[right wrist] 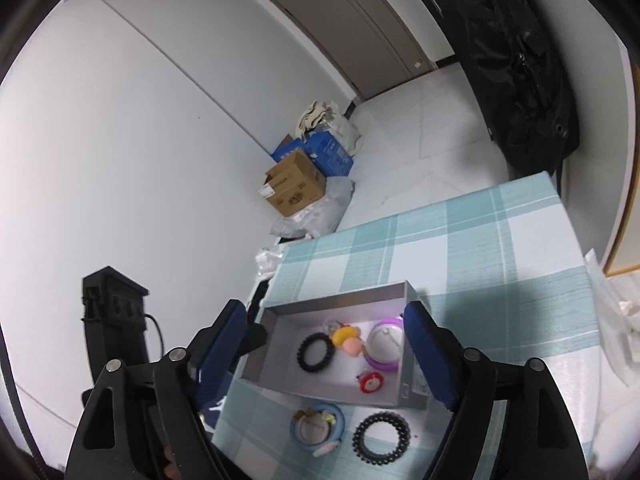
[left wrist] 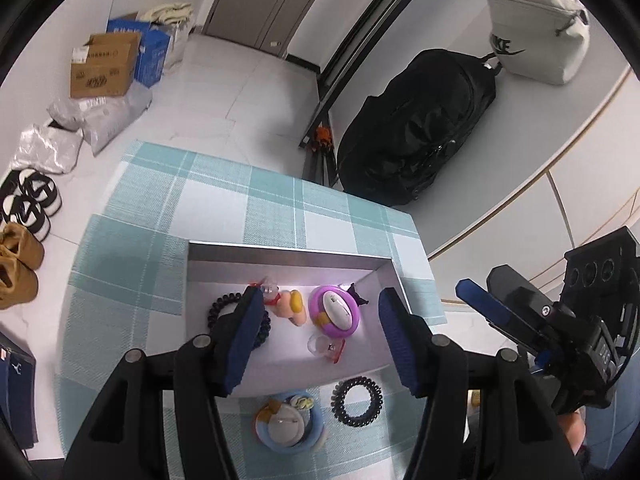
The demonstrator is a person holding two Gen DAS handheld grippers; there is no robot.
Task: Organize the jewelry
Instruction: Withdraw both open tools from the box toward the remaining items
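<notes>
From the left wrist camera, I am looking down at a bench (left wrist: 280,200) covered in a teal and white check cloth. My left gripper (left wrist: 320,336) is hovering over a shallow grey tray (left wrist: 280,254), its jaws standing about half open and gripping nothing. Inside the tray are lying a black spiral hair tie (left wrist: 218,304), a purple round compact (left wrist: 334,312), a peach and yellow charm (left wrist: 294,306) and a small red clip (left wrist: 330,350). Outside the tray, at six o'clock, a second black spiral hair tie (left wrist: 357,401) and a blue bracelet ring with trinkets (left wrist: 288,424) are waiting on the cloth. My right gripper (left wrist: 492,304) is showing at three o'clock.

From the right wrist camera, my right gripper (right wrist: 324,360) is spreading its jaws wide and empty above the same tray (right wrist: 320,394). The loose hair tie (right wrist: 381,437) is lying at five o'clock, just beside the tray's near wall; the blue ring (right wrist: 318,430) is at six o'clock.

I am judging the loose tie light, springy and a little slick, lying flat. Pinching across one side of its coil, one pad inside the loop, looks the safest hold.
</notes>
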